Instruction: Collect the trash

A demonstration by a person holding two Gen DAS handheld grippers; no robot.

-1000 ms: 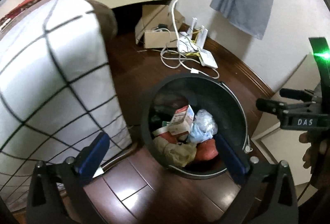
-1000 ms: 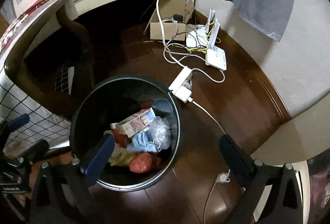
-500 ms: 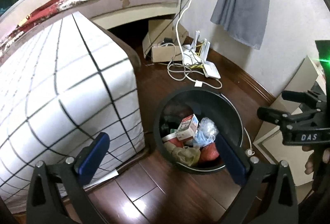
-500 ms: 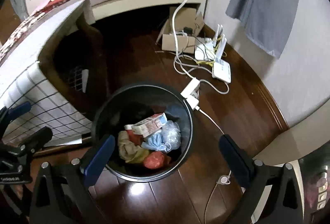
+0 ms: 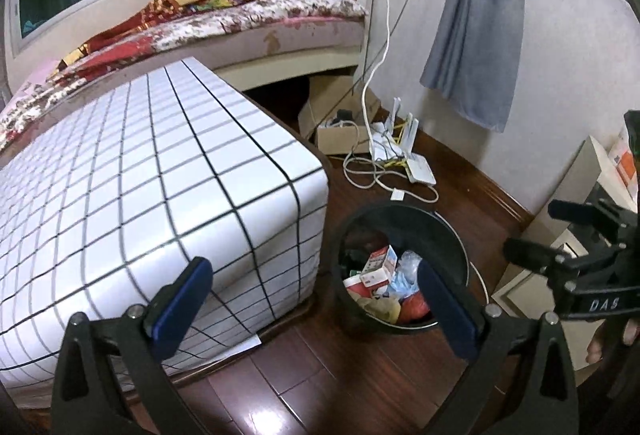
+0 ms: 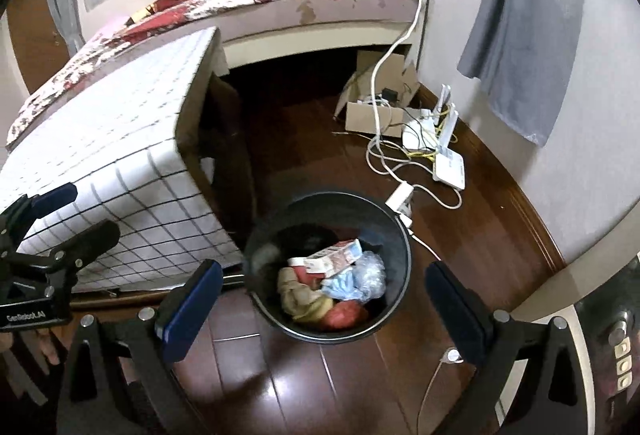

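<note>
On the dark wood floor, one bed (image 5: 256, 19) is filling the back of the room, and one low table (image 5: 132, 187) under a white grid cloth is standing in front of it. Just beside the table's corner, one black bin (image 6: 328, 267) is sitting upright with its round mouth open to both cameras. Inside it, the trash (image 6: 332, 283) is lying in a loose heap: one printed carton on top, one crumpled clear bag, one pale blue wad, one beige rag and one reddish lump are countable, while anything deeper is hidden.

Both tongs are hovering above the bin and looking down into it. The left gripper (image 5: 316, 299) is standing wide apart with nothing between its blue pads, and the bin is showing toward its right finger. The right gripper (image 6: 324, 299) is likewise gaping and empty, with the bin's mouth lying almost squarely between its fingers, so the right hand looks the better placed. The carton's long axis is running roughly across that gap, left to right, tilted a little.

No loose litter is showing on the floor near the bin; only one cardboard box (image 6: 376, 103), two white router-like units and a tangle of cables are lying by the wall. Any next pick probably means looking elsewhere first.
</note>
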